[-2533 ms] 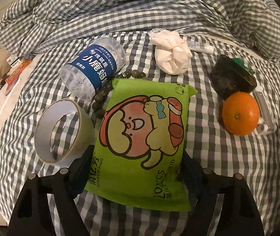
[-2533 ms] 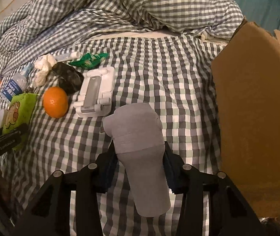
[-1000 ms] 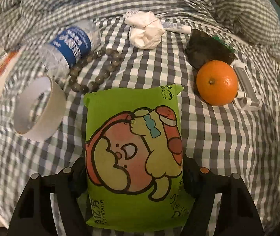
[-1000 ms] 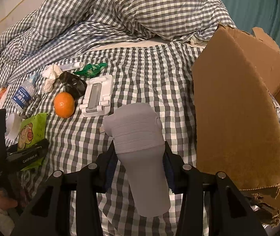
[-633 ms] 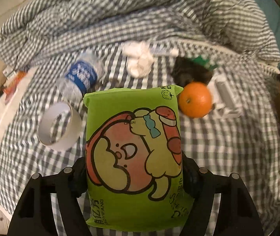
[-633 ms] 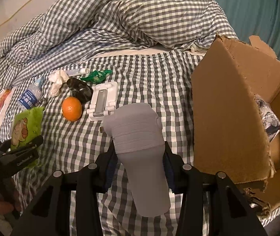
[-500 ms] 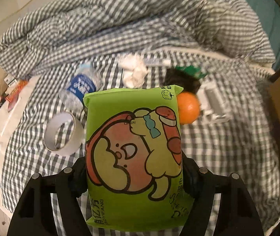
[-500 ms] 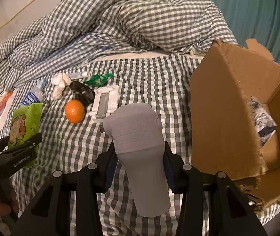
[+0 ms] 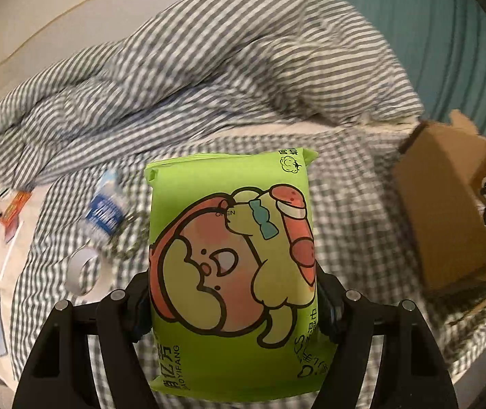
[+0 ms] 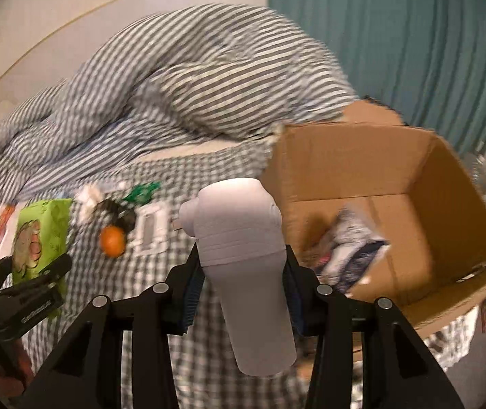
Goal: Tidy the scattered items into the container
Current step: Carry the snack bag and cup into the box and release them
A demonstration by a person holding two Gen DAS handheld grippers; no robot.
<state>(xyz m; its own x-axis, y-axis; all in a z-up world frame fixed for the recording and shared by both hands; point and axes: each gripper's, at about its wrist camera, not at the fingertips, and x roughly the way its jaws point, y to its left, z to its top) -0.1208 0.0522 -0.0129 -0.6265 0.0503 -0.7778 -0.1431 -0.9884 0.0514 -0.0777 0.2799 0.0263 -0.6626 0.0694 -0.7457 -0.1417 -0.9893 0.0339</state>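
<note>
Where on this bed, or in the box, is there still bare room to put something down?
The cardboard box has bare floor along its far and right walls; a printed packet fills the near left. Checked sheet between the box and the white stand lies bare. Crowded: around the orange, bottle and tape roll.

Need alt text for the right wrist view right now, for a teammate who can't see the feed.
The right tongs grip a grey flask-shaped bottle above a checked bed, beside an open cardboard box that holds a crumpled packet. At left, the left tongs hold a green wipes pack; an orange lies on the bed.
</note>
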